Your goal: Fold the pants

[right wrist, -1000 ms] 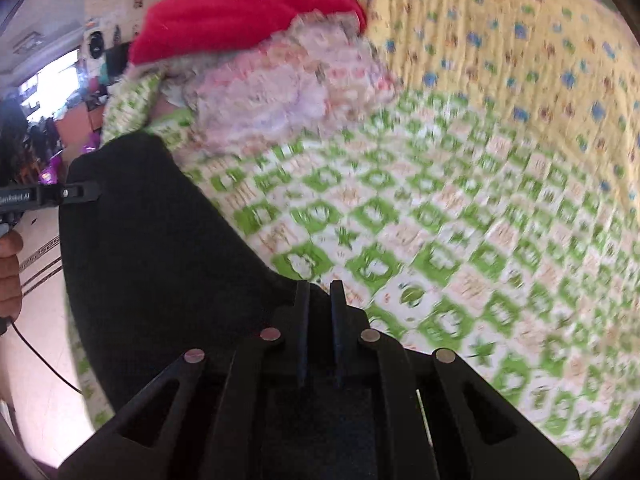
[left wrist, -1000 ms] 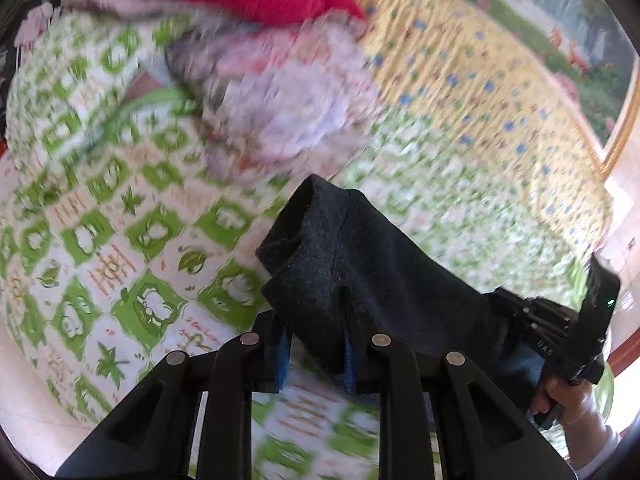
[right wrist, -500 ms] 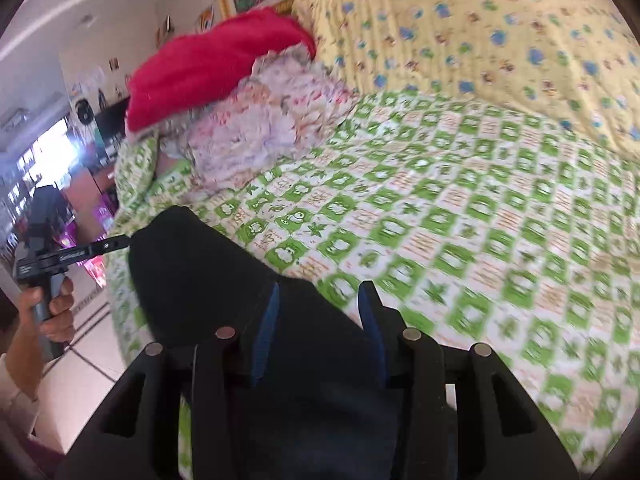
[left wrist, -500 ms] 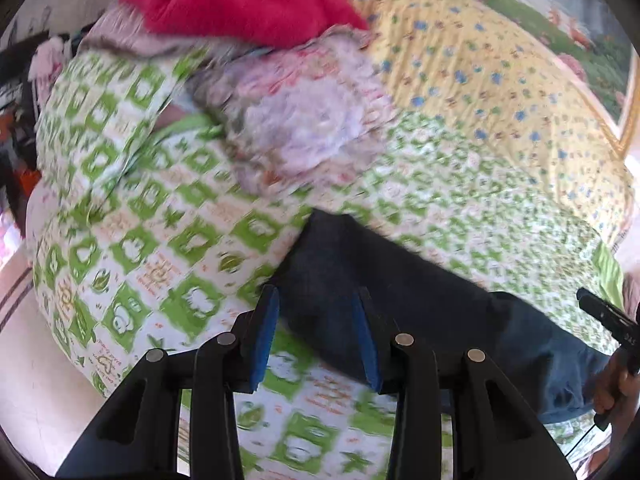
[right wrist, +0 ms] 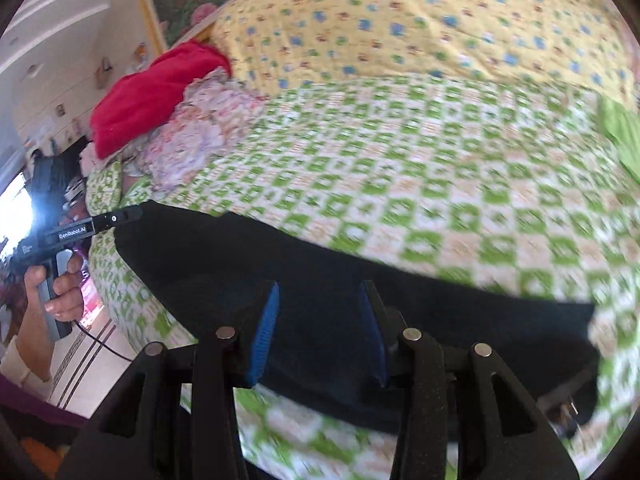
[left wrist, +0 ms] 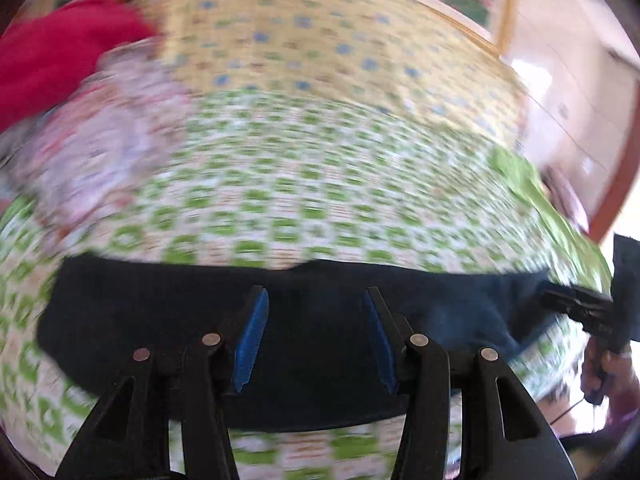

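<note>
The dark navy pants (left wrist: 168, 304) lie flat in a long band across the near edge of the bed, also seen in the right wrist view (right wrist: 224, 256). My left gripper (left wrist: 314, 300) is open above the pants, its blue pads apart with nothing between them. My right gripper (right wrist: 318, 292) is open too, above the pants' middle. The right gripper shows at the far right of the left wrist view (left wrist: 580, 308), near the pants' end. The left gripper shows at the left of the right wrist view (right wrist: 80, 232), by the other end.
The bed carries a green-and-white checked sheet (right wrist: 440, 168) and a yellow flowered quilt (right wrist: 400, 12) behind it. A red blanket (right wrist: 148, 92) lies on a pink flowered bundle (right wrist: 192, 128) at the back left. Tiled floor (right wrist: 80, 364) lies below the bed edge.
Both grippers have let go of the pants and opened wide. The pants, held bunched a second ago, now lie spread flat along the bed edge. Both cameras have pulled back.
</note>
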`<state>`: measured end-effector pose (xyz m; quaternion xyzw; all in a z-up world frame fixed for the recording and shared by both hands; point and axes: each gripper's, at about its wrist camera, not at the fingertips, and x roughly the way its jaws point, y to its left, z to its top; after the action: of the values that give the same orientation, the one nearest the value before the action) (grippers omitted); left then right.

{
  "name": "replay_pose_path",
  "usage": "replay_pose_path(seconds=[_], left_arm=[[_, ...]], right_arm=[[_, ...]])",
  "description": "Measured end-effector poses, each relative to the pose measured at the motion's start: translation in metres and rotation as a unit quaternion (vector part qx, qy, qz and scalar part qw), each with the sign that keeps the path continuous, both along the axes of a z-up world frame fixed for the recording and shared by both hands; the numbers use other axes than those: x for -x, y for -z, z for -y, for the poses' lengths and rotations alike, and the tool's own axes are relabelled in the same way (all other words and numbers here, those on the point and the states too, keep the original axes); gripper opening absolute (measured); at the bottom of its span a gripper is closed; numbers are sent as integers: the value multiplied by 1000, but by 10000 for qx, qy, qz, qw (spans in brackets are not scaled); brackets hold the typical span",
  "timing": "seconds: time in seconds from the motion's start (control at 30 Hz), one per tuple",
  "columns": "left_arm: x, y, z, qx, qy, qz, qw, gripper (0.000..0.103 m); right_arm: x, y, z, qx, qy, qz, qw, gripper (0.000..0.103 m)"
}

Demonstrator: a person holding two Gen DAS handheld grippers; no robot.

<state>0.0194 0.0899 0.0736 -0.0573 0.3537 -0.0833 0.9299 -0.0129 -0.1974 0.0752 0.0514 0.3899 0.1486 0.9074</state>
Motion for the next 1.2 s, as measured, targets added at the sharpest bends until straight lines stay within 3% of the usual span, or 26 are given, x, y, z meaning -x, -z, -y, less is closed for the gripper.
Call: replay_pose_path(seconds=[0.13, 0.23, 0.43, 0.5, 0.6, 0.83, 0.87, 0.97, 1.0, 1.03, 1.07, 1.2], left_arm=[[-3, 3, 53, -251, 900, -75, 9956, 51], [2, 9, 90, -525, 1521, -137, 9869, 51], [15, 36, 150, -1333, 2484, -383, 9587, 51], [15, 49, 163, -1516, 2689, -518, 9497, 51], [9, 64, 173, -1674, 2772, -692, 9436, 51], [3, 81, 182, -1780, 3039, -972, 9308, 51], [3, 83, 183, -1801, 3078, -1008, 9288, 47], [-2, 92, 184, -1929, 3054, -1076, 9262, 23], [-4, 92, 184, -1903, 3053, -1087, 9267, 20], [-6, 90, 182, -1845, 3040, -1090, 9283, 10], [-8, 86, 181, -1750, 3036, -1108, 9300, 6], [0, 70, 184, -1736, 3132, -908, 9293, 3]], right_arm=[[20, 3, 18, 231, 46, -110, 9997, 43], [30, 5, 23, 477, -103, -155, 9987, 43], [36, 15, 18, 1315, -641, -201, 9890, 43], [35, 20, 15, 1574, -876, -214, 9834, 43], [31, 31, 12, 1999, -1021, -298, 9740, 43], [24, 44, 21, 2195, -1065, -402, 9689, 43], [23, 44, 22, 2237, -1034, -385, 9684, 43], [20, 46, 29, 2193, -879, -385, 9709, 39], [20, 45, 32, 2130, -825, -367, 9729, 34], [19, 43, 36, 2057, -776, -368, 9748, 19], [19, 41, 39, 1977, -719, -367, 9769, 10], [27, 25, 49, 1670, -597, -270, 9838, 6]])
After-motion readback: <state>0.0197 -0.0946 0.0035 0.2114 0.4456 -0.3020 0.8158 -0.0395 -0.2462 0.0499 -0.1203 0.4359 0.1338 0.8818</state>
